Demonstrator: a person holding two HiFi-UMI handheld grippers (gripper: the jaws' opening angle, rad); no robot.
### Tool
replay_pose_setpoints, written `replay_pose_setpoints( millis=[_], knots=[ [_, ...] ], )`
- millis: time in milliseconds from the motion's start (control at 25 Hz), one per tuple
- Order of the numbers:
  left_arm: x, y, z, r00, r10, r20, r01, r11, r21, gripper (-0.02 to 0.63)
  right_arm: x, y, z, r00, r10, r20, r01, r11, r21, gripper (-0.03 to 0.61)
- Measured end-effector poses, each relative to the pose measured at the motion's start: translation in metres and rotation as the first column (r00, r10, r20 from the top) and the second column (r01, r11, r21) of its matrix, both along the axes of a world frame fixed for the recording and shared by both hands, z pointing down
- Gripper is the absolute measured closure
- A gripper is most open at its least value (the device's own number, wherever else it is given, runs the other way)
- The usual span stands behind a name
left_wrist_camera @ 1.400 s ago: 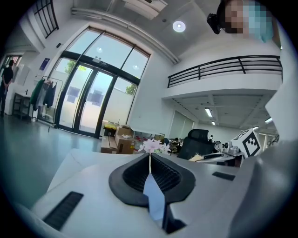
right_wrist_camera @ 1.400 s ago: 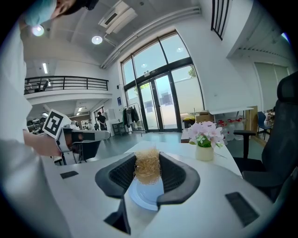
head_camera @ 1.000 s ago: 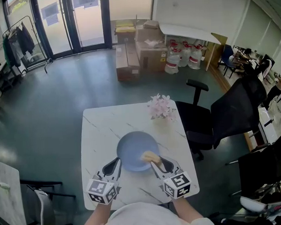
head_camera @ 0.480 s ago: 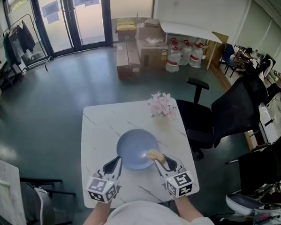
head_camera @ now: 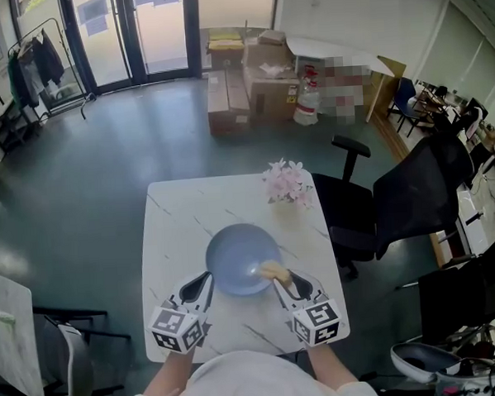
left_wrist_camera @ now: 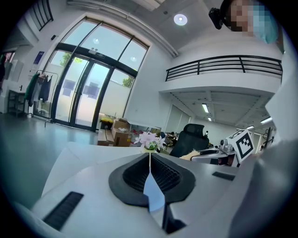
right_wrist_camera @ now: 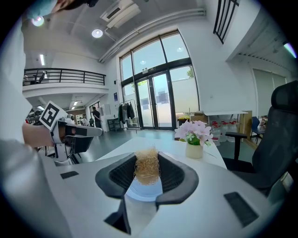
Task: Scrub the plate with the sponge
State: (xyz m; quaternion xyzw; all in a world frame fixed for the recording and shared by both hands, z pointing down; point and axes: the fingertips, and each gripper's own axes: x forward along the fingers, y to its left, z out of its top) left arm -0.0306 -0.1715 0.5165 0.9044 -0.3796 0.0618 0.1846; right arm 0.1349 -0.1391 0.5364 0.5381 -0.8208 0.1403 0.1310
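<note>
Squeezing the yellow sponge (right_wrist_camera: 147, 173) tight, my right claw (right_wrist_camera: 147, 161) has it pinched between both jaws. The sponge rests on the blue plate (head_camera: 237, 264), just under the tip of that claw, on the plate's near right side. My left claw (left_wrist_camera: 150, 161) is clamped shut on the plate's thin rim, on the side across from my right claw. The plate lies on the white table (head_camera: 178, 217), right in front of both claws. Farther out, past the plate, pink flowers (head_camera: 286, 184) stand in a little pot. Off to the right of my right claw, beside the table, is a black chair (head_camera: 413, 197).
</note>
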Motion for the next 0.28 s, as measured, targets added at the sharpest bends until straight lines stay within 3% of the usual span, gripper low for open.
replay_pose_setpoints(
  millis=[280],
  knots=[
    [-0.0022, 0.0034, -0.0012, 1.0, 0.004, -0.002, -0.004, 1.0, -0.004, 0.574, -0.0051, 0.0026, -0.0023, 1.0, 0.0, -0.006, 0.0, 1.0, -0.002, 0.43]
  ],
)
